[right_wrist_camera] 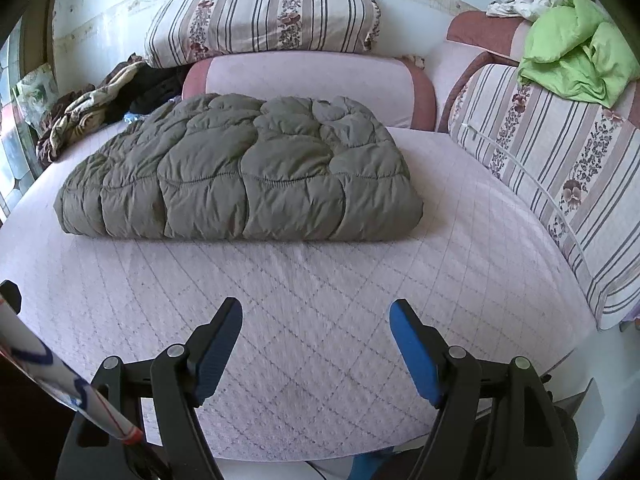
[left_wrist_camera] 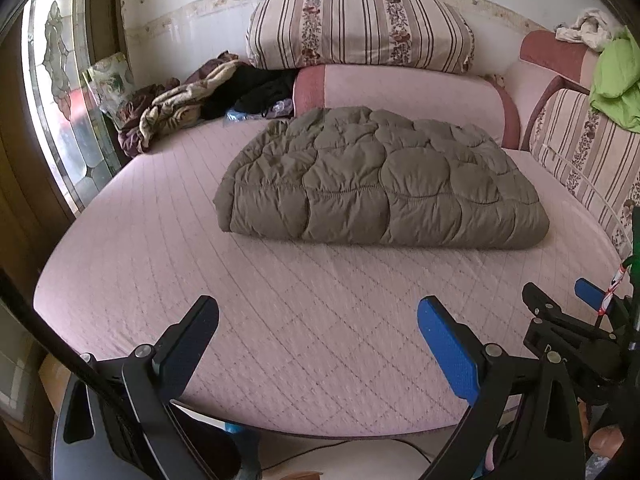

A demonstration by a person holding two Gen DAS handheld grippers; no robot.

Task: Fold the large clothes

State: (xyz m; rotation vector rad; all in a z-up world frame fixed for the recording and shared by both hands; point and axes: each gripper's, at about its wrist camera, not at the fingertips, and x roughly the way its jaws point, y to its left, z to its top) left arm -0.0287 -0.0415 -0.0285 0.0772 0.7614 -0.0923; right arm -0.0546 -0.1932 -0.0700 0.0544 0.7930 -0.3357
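Jacket [left_wrist_camera: 380, 178] lies folded on bed [left_wrist_camera: 280, 320], well beyond both grippers' spread, empty fingers [right_wrist_camera: 218, 344].

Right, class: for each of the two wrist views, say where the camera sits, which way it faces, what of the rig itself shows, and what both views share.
Left wrist view: sits on the left gripper near the bed's front edge, facing the olive quilted coat; its open fingers show, with the right gripper at the right edge.
Right wrist view: sits on the right gripper, facing the same coat from further right; its open fingers show.
Shared: coat, pink bed cover, striped pillow, green cloth.
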